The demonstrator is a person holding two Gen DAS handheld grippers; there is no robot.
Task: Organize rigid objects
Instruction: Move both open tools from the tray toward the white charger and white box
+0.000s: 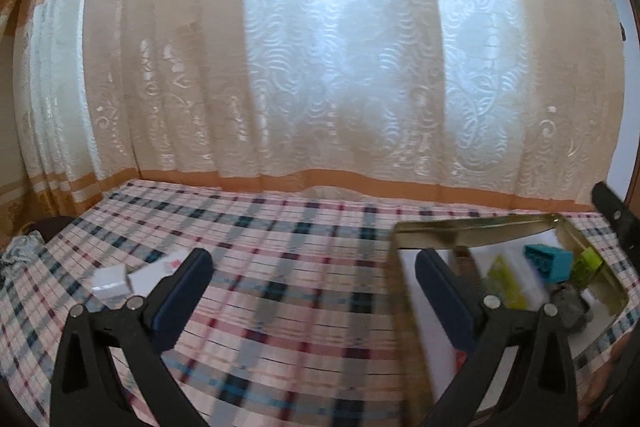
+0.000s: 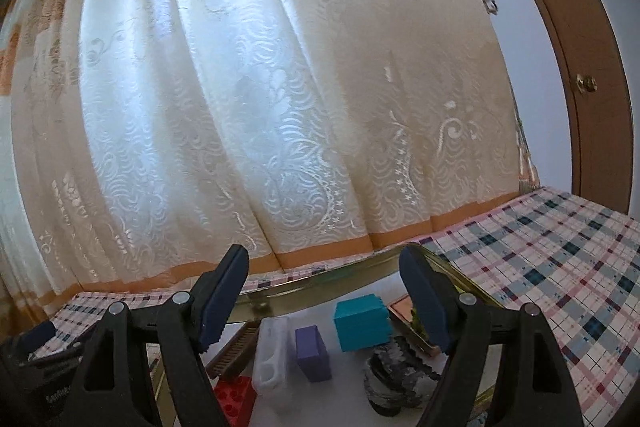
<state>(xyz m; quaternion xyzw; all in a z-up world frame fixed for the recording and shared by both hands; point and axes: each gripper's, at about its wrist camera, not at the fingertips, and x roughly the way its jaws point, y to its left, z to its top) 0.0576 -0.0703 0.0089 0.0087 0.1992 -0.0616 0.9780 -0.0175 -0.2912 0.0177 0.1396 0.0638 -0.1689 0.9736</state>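
Partly blurred, a teal block (image 2: 362, 323), purple block (image 2: 313, 353), clear container (image 2: 273, 357) and red brick (image 2: 235, 401), cut off below, sit in a gold-rimmed tray (image 2: 320, 281) on the plaid-clothed table (image 2: 560, 267), both left tongs (image 1: 314, 291) and right tongs (image 2: 324, 291) gaping empty before a curtain (image 2: 240, 87).

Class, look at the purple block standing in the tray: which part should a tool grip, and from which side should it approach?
Grip the purple block across its two narrow flat sides, coming from above. It stands upright with its top face free, while the translucent white piece sits close on its left and the teal block close on its right, so a sideways approach looks crowded.
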